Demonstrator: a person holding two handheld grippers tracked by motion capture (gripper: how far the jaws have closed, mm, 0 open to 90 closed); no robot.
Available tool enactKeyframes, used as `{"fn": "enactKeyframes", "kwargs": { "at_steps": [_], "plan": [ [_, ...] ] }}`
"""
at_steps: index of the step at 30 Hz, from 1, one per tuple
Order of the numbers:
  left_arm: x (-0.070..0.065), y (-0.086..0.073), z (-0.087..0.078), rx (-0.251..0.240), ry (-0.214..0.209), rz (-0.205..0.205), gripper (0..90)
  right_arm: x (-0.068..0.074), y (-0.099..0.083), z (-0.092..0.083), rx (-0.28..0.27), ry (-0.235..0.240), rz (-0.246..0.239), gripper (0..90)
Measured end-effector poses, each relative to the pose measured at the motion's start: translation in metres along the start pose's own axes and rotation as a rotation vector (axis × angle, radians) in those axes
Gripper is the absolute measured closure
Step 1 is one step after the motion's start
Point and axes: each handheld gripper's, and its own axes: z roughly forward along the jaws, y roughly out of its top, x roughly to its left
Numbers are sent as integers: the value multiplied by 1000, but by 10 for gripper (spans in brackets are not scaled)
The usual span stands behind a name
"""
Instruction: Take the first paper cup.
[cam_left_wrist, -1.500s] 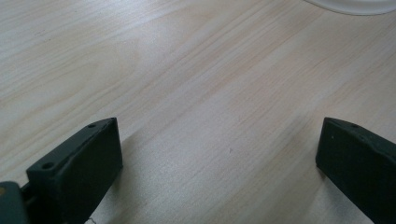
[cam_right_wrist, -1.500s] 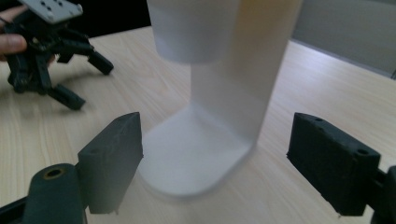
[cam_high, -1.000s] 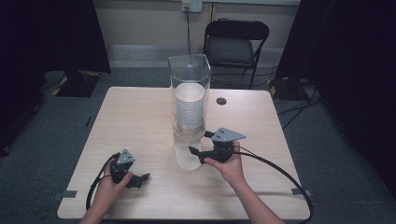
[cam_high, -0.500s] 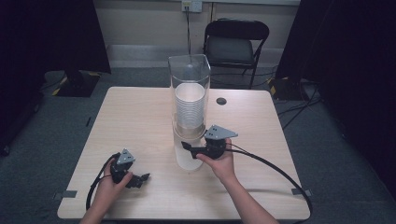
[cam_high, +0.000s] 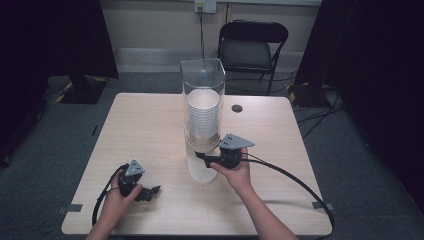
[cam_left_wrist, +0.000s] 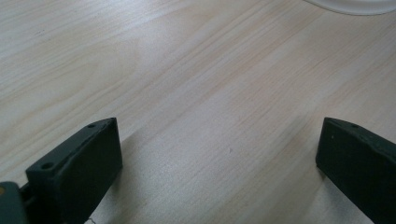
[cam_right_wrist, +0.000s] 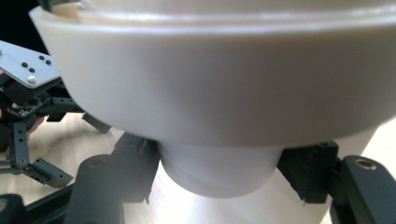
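Note:
A clear cup dispenser (cam_high: 202, 85) stands mid-table on a white base (cam_high: 202, 170), with a stack of paper cups (cam_high: 203, 117) inside. In the right gripper view the lowest cup (cam_right_wrist: 219, 172) pokes out under the white collar (cam_right_wrist: 215, 93). My right gripper (cam_high: 201, 157) reaches in from the right, just under the tube. Its jaws have just been closing, and both pads (cam_right_wrist: 140, 170) now press on that cup's sides. My left gripper (cam_high: 150, 192) rests on the table (cam_high: 145, 130) at the front left. It is open (cam_left_wrist: 219, 154) over bare wood.
A small black disc (cam_high: 236, 108) lies on the table to the right of the dispenser. The right gripper's cable (cam_high: 300, 182) curves over the front right of the table. A black folding chair (cam_high: 252, 45) stands behind the far edge.
My right gripper has moved left, in under the dispenser, and its jaws have closed on the lowest cup. The left gripper has stayed where it was.

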Motion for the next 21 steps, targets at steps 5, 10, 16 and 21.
{"fn": "enactKeyframes", "kwargs": {
  "at_steps": [5,10,16,21],
  "plan": [
    [0,0,0,1,1,0,0,0,-2,0,-4,5,22,361],
    [0,0,0,1,1,1,0,-1,-2,-1,6,9,16,362],
    [0,0,0,0,0,1,0,0,-8,3,31,14,17,376],
    [0,0,0,2,1,-4,0,-3,-55,12,225,10,47,376]
  ]
}}
